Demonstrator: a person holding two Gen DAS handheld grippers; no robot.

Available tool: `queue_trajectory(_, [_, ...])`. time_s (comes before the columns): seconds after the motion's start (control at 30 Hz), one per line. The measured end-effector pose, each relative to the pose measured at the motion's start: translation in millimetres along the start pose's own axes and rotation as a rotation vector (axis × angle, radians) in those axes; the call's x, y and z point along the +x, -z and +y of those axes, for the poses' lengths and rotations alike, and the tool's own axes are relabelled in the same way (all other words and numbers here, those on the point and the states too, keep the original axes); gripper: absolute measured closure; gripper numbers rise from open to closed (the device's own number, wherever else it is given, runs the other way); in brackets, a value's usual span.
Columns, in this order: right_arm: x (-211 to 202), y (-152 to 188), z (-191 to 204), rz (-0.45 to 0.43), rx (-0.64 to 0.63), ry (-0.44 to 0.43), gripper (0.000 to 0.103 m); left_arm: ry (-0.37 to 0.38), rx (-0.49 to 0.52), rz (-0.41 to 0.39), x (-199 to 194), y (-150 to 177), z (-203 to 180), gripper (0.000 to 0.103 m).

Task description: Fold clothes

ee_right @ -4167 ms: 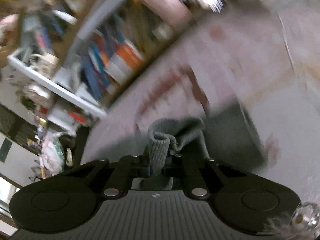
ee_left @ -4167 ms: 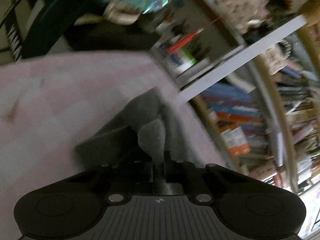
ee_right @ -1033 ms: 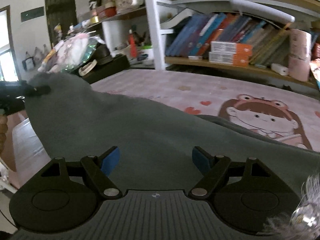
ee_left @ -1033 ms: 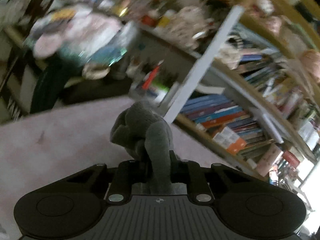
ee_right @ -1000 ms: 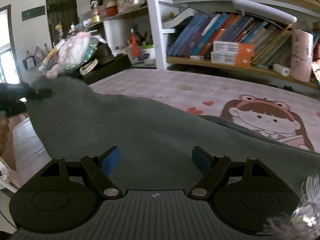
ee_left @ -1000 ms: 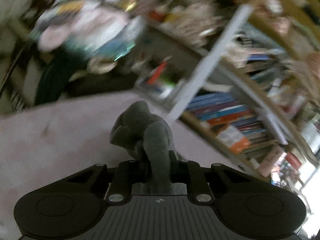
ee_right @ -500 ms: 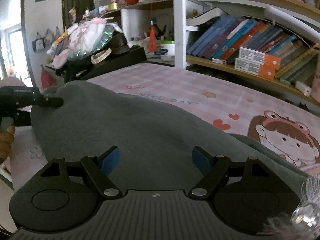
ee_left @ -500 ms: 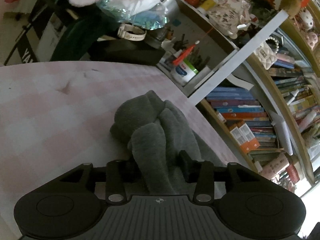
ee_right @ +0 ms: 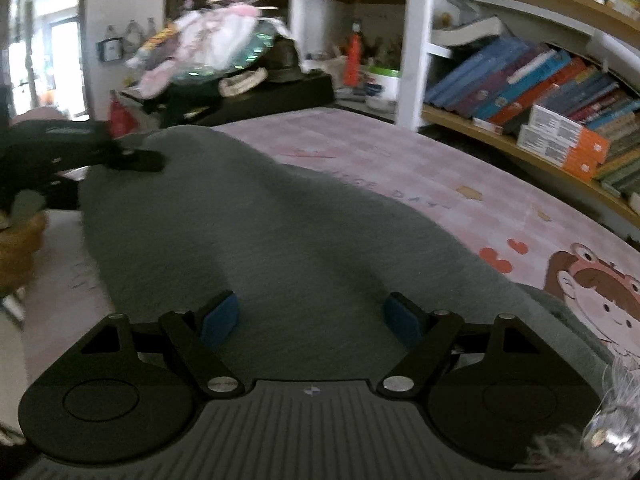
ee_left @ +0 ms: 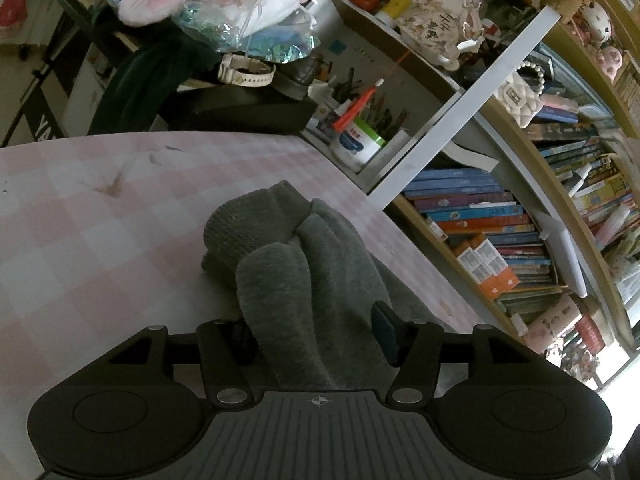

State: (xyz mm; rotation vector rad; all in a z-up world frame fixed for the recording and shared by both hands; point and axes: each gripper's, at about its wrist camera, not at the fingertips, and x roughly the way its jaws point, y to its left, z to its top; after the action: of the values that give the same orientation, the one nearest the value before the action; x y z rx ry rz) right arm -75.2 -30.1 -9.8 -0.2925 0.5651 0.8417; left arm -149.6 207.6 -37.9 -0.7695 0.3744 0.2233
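A grey fleecy garment (ee_right: 288, 240) lies spread over the pink checked bed cover (ee_right: 400, 168). One corner of it (ee_left: 280, 248) is bunched up in the left wrist view. My left gripper (ee_left: 312, 332) has that bunched fold between its jaws, which are opening, and the blue pad (ee_left: 384, 332) stands off the cloth. In the right wrist view the left gripper (ee_right: 152, 164) sits at the garment's far left corner. My right gripper (ee_right: 310, 320) hovers open just above the garment's middle, with nothing pinched between its blue pads (ee_right: 220, 316).
Bookshelves (ee_left: 500, 232) full of books run along the far side of the bed. A black box (ee_left: 240, 108) piled with bags and a watch stands at the bed's head. A cartoon print (ee_right: 584, 292) marks the cover at right. A hand (ee_right: 20, 236) shows at far left.
The left jaws, shut on the bunched corner a second ago, have spread, and the fold has slumped onto the bed. The right gripper has slid left along the garment, still open.
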Motion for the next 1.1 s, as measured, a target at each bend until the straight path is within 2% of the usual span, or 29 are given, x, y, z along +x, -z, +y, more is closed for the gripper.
queue_trajectory(0.17, [-4, 9, 8, 0.005, 0.000, -0.029, 0.022, -0.012, 0.011, -0.006, 2, 1, -4, 0.042])
queue_trajectory(0.3, [-4, 9, 10, 0.007, -0.002, -0.027, 0.021, -0.023, -0.028, -0.022, 2, 2, -3, 0.047])
queue_trajectory(0.37, [-4, 9, 10, 0.008, -0.002, -0.027, 0.021, -0.026, -0.056, -0.025, 2, 2, -2, 0.053])
queue_trajectory(0.43, [-4, 9, 10, 0.009, -0.002, -0.026, 0.020, -0.031, -0.076, -0.020, 3, 3, 1, 0.069])
queue_trajectory(0.53, [-3, 8, 10, 0.010, -0.002, -0.023, 0.019, -0.029, -0.097, -0.017, 4, 4, 4, 0.080])
queue_trajectory(0.63, [-2, 8, 10, 0.011, -0.001, -0.022, 0.019, 0.003, -0.110, -0.033, -2, 2, 1, 0.085])
queue_trajectory(0.83, [-2, 9, 8, 0.007, 0.007, -0.027, 0.017, 0.037, 0.026, -0.092, -20, -4, -32, 0.087])
queue_trajectory(1.0, [-16, 10, -12, -0.021, 0.136, -0.131, 0.017, 0.066, 0.207, -0.139, -32, -5, -70, 0.087])
queue_trajectory(1.1, [-33, 14, -25, -0.058, 0.176, -0.108, 0.017, 0.073, 0.318, -0.156, -37, -1, -89, 0.087])
